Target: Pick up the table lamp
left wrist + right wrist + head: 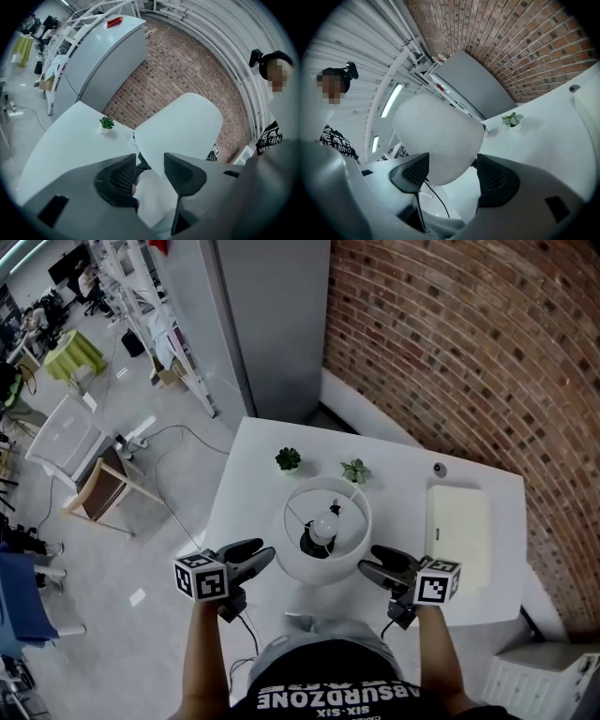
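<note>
Nearest us, the left gripper (pixel 251 555) and the right gripper (pixel 377 565) both stand with jaws apart, holding nothing. They flank the white drum-shaded table lamp (pixel 327 529), which stands upright at the near edge of the white table (pixel 253 474). We judge the shade light, thin and easily dented, with the weight low in the dark base. We would press gently on opposite sides or reach for the stem. Farther off we count two small green potted plants (pixel 288 460) (pixel 355 471) and one cream rectangular box (pixel 457 526).
</note>
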Action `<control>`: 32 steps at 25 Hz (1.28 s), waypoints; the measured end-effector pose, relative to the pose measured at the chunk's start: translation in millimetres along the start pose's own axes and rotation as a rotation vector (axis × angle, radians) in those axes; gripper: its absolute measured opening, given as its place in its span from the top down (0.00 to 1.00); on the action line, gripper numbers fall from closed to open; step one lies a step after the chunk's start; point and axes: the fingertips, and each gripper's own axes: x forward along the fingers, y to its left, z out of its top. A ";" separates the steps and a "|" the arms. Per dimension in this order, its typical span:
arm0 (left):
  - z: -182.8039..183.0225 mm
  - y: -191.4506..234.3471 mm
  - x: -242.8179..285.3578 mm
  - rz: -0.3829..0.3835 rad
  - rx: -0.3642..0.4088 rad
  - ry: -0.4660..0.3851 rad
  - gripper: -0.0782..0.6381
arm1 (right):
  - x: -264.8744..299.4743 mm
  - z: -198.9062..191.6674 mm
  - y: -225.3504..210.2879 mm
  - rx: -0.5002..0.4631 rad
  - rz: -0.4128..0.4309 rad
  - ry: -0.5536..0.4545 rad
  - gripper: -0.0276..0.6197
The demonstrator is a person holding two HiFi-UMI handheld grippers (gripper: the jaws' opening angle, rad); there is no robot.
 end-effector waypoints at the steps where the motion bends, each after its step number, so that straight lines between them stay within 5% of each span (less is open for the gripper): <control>1: -0.6 0.7 0.7 -0.012 -0.011 0.001 0.66 | 0.7 -0.6 -0.7 0.014 0.013 0.001 0.51; 18: -5.3 5.5 8.3 -0.289 -0.318 -0.018 0.66 | 10.7 -3.9 -3.7 0.161 0.199 0.045 0.49; 23: -0.9 -6.9 9.5 -0.488 -0.435 -0.065 0.64 | 14.5 -4.2 -2.7 0.179 0.231 0.052 0.49; 32: 4.7 -8.5 15.1 -0.521 -0.507 -0.126 0.65 | 16.2 3.8 0.8 0.229 0.248 -0.002 0.50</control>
